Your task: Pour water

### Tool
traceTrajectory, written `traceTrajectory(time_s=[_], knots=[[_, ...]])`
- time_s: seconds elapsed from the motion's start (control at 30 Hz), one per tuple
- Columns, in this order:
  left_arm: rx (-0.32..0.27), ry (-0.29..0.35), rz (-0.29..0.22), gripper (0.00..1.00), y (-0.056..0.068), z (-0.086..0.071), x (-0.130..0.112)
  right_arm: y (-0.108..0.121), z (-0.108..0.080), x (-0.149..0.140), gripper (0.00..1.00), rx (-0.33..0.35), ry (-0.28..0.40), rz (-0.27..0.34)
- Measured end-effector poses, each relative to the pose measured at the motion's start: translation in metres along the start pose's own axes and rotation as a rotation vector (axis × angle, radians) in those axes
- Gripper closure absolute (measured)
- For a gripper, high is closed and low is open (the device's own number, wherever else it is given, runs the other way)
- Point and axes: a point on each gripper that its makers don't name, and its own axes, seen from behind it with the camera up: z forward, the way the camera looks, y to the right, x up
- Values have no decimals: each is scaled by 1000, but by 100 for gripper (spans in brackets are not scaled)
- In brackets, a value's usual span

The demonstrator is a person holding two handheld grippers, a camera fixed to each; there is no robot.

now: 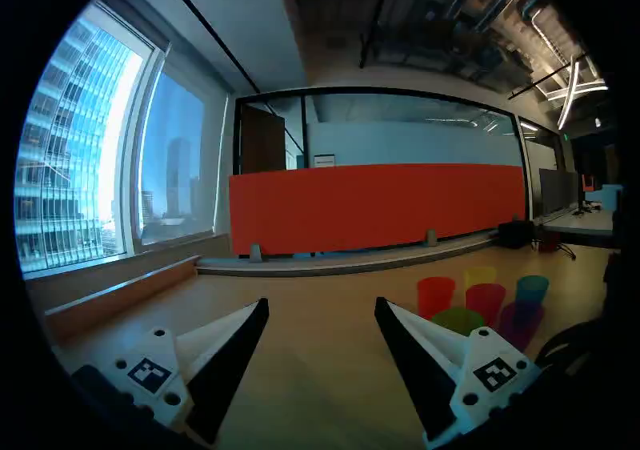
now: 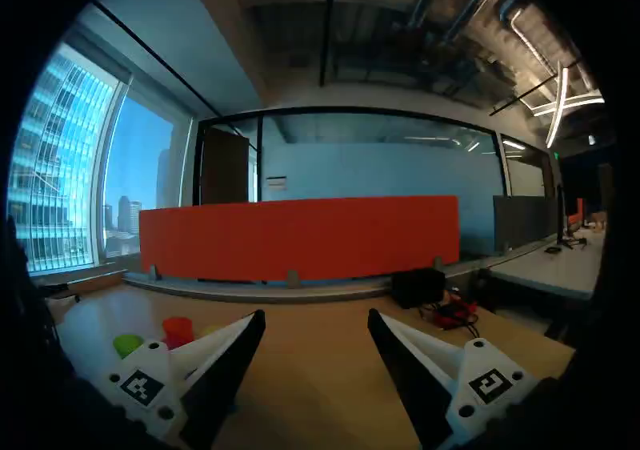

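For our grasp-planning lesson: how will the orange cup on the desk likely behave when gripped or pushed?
The orange cup looks like thin translucent plastic, so it is probably light and easily squashed. It stands upright close to a pink cup, so a push would likely slide or tip it into that one.

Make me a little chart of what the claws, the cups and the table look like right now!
table: light wood
left claw: open, holding nothing
right claw: open, holding nothing
plastic cups: six, different colours, bunched together on the table, neither claw touching them
behind: orange divider panel along the table's far edge
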Motion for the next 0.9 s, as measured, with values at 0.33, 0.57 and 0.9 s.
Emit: traceTrajectory(time_s=[0.33,0.57,0.9], knots=[[9,-7,-34,1,-10,6,-13,-13,5,-1,1,18,-11,-10],[3,-19,-50,1,-10,10,-20,-17,7,1,1,23,-9,-6],[-2,-25,-53,1,-9,10,-21,-13,7,-3,1,18,-11,-2]])
